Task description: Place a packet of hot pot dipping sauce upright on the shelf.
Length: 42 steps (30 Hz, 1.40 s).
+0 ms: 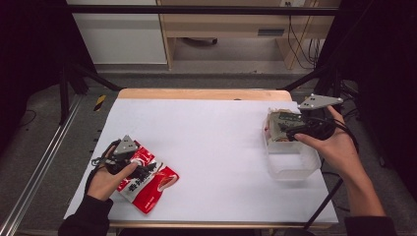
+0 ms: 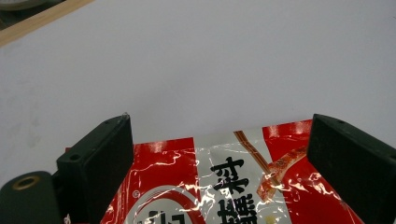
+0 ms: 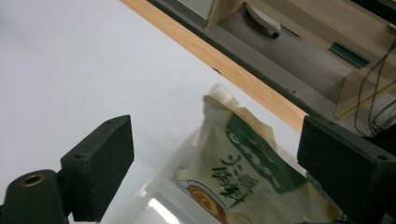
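A red and white snack bag (image 1: 150, 184) with black characters lies flat near the table's front left. My left gripper (image 1: 140, 169) hovers over its near end, open, and in the left gripper view the bag (image 2: 233, 186) sits between the wide-apart jaws of the gripper (image 2: 219, 123). At the right, a beige pouch (image 1: 279, 123) with a green label stands in the far end of a clear plastic container (image 1: 292, 169). My right gripper (image 1: 286, 129) is beside that pouch, open. In the right gripper view the pouch (image 3: 233, 172) lies below the spread jaws of the gripper (image 3: 215, 121).
White sheet (image 1: 211, 147) covers the table, with a wooden edge (image 1: 201, 93) along the far side. Black frame bars (image 1: 314, 73) stand at both back corners. Beyond the table are a wooden shelf unit (image 1: 221, 24) and cables.
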### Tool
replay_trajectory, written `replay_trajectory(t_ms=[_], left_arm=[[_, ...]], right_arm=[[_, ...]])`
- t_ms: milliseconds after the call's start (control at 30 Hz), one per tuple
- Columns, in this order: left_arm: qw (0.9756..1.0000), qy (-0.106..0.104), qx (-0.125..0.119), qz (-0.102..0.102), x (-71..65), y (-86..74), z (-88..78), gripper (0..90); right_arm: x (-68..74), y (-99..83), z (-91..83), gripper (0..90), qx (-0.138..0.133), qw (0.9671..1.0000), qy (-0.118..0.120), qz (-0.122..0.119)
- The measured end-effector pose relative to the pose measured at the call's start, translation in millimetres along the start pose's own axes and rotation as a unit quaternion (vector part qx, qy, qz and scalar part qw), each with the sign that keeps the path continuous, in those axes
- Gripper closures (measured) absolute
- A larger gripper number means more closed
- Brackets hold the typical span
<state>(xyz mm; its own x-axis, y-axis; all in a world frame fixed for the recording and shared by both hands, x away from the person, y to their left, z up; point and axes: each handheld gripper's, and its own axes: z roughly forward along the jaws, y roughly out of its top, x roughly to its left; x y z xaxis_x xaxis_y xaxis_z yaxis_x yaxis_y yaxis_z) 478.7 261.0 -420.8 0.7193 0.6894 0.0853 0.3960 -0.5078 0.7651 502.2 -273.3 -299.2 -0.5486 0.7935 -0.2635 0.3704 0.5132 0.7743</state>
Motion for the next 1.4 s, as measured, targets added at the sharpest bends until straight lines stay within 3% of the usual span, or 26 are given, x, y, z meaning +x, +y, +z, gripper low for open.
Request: replay_trajectory(t_ms=[300,767,1067,1267,1400], left_arm=[[0.9998,0.011,-0.008,-0.012,7.0,-5.5,-9.1,7.6],[0.9993,0.022,-0.015,-0.026,15.5,-13.0,-19.0,7.5],[0.9989,0.032,-0.015,-0.03,19.2,-15.8,-23.9,7.4],[0.9986,0.039,-0.014,-0.034,22.0,-18.4,-27.8,7.3],[0.9984,0.043,-0.013,-0.035,23.3,-20.3,-29.8,7.2]], right_arm=[[37.0,17.0,4.7,10.5,-0.012,0.9995,0.023,-0.019],[66.3,31.2,17.7,10.4,-0.017,0.9981,0.047,-0.035],[79.5,38.6,23.3,10.0,-0.023,0.9981,0.05,-0.027],[99.9,41.1,34.1,10.0,-0.021,0.9981,0.057,-0.012],[114.7,40.1,45.8,10.2,-0.011,0.9975,0.069,-0.015]])
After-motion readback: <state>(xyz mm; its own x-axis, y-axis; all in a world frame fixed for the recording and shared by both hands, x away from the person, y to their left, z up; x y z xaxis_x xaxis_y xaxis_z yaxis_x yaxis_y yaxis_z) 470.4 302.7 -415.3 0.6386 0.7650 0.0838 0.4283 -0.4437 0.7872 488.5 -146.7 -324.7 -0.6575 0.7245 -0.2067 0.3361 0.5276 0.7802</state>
